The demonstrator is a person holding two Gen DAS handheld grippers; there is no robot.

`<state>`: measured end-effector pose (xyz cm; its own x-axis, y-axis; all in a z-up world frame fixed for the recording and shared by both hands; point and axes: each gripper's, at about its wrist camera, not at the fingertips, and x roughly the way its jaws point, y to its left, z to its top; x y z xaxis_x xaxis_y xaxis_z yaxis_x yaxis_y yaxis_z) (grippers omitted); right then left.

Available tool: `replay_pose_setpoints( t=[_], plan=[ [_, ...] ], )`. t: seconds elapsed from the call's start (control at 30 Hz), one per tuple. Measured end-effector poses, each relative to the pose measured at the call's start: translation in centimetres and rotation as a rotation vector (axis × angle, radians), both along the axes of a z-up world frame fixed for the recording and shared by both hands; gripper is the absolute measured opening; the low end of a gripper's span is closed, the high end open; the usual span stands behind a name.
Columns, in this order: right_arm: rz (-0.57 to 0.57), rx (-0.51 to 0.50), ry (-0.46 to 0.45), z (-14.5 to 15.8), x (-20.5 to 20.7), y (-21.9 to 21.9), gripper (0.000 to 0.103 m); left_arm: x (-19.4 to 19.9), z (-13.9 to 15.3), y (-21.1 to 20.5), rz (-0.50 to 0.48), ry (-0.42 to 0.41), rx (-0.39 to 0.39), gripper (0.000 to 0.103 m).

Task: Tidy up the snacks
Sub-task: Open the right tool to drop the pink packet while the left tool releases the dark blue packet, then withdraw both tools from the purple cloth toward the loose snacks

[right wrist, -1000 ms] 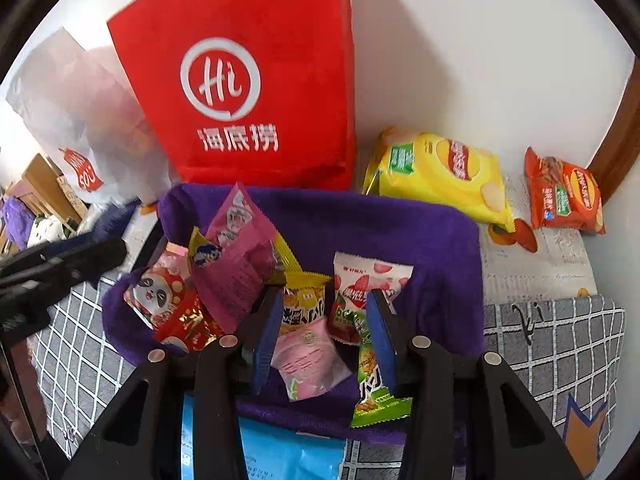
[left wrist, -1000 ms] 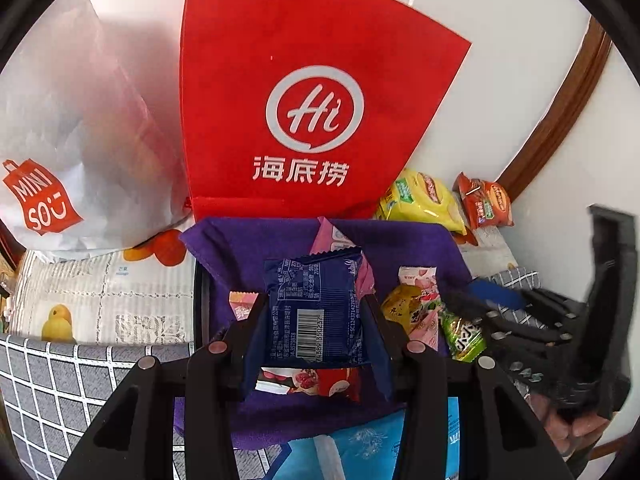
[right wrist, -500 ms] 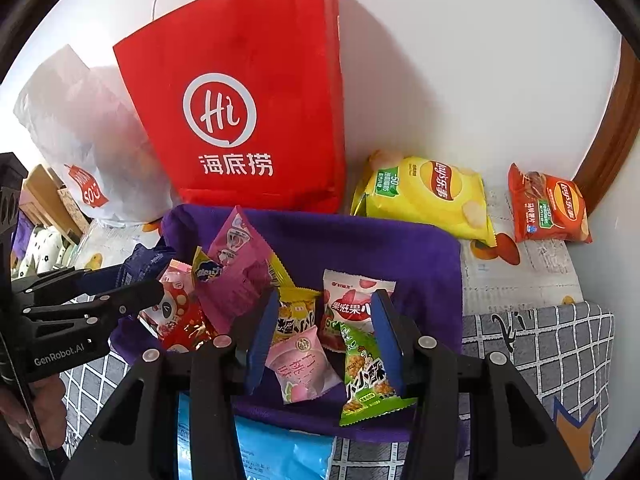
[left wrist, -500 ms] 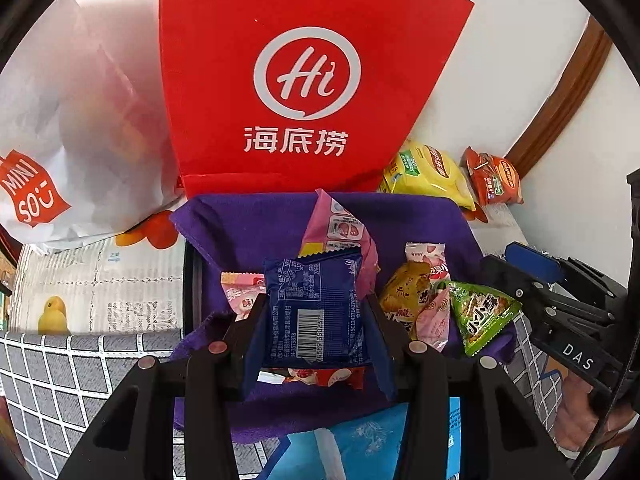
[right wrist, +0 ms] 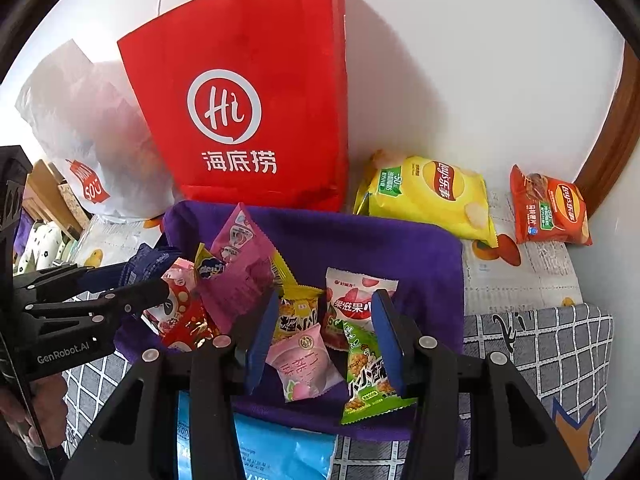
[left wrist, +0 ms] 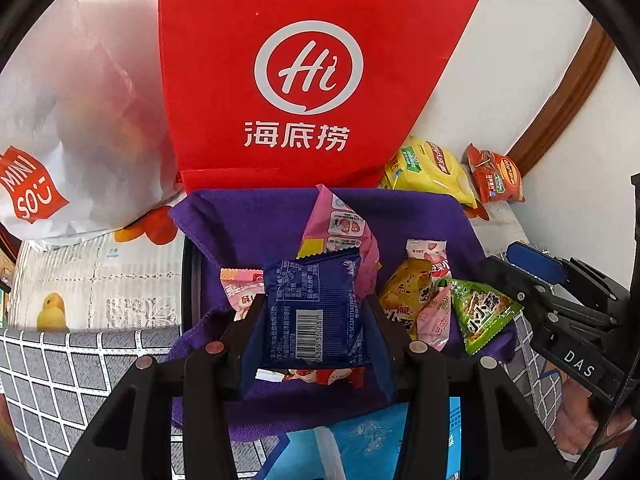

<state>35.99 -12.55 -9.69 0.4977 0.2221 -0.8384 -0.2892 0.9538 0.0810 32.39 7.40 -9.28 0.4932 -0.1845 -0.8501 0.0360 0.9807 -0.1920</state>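
Observation:
My left gripper (left wrist: 316,320) is shut on a dark blue snack packet (left wrist: 316,312), held above the left part of a purple cloth-lined tray (left wrist: 248,216). The tray holds several small snacks: a tall pink packet (left wrist: 340,232), a red panda packet (right wrist: 180,320), a yellow packet (right wrist: 298,312), a pale pink peach packet (right wrist: 304,364) and a green packet (right wrist: 366,376). My right gripper (right wrist: 326,340) is open and empty, its fingers either side of the pale pink and green packets, above them. The left gripper also shows in the right wrist view (right wrist: 132,280).
A red Hi paper bag (right wrist: 248,100) stands behind the tray, a white Miniso bag (left wrist: 72,132) to its left. A yellow chip bag (right wrist: 428,196) and an orange chip bag (right wrist: 548,208) lie at the back right. A light blue pack (right wrist: 280,452) lies at the tray's near edge.
My right gripper has pulled back and up from the tray, empty. My left gripper still holds the blue packet and has moved slightly nearer the red bag.

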Motion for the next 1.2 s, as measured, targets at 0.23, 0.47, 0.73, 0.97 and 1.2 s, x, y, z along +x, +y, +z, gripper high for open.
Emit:
replay_pose_setpoints(
  t=[0.23, 0.47, 0.73, 0.97, 1.2],
  plan=[
    [0.001, 0.000, -0.006, 0.1, -0.1, -0.1, 0.048, 0.0, 0.3, 0.1, -0.003, -0.007, -0.040, 0.057],
    [0.002, 0.000, -0.016, 0.5, -0.3, 0.0, 0.048, -0.4, 1.2, 0.3, -0.004, -0.038, -0.053, 0.060],
    [0.005, 0.005, -0.039, 1.1, -0.9, 0.3, 0.048, -0.8, 2.1, 0.3, -0.006, -0.057, -0.055, 0.060],
    [-0.023, 0.019, -0.064, 1.6, -1.1, 0.5, 0.048, -1.4, 3.4, 0.5, -0.004, -0.097, -0.044, 0.060],
    [-0.027, -0.005, -0.102, 2.8, -2.9, 1.2, 0.048, -2.3, 5.2, 1.1, -0.008, -0.142, -0.061, 0.060]
  ],
)
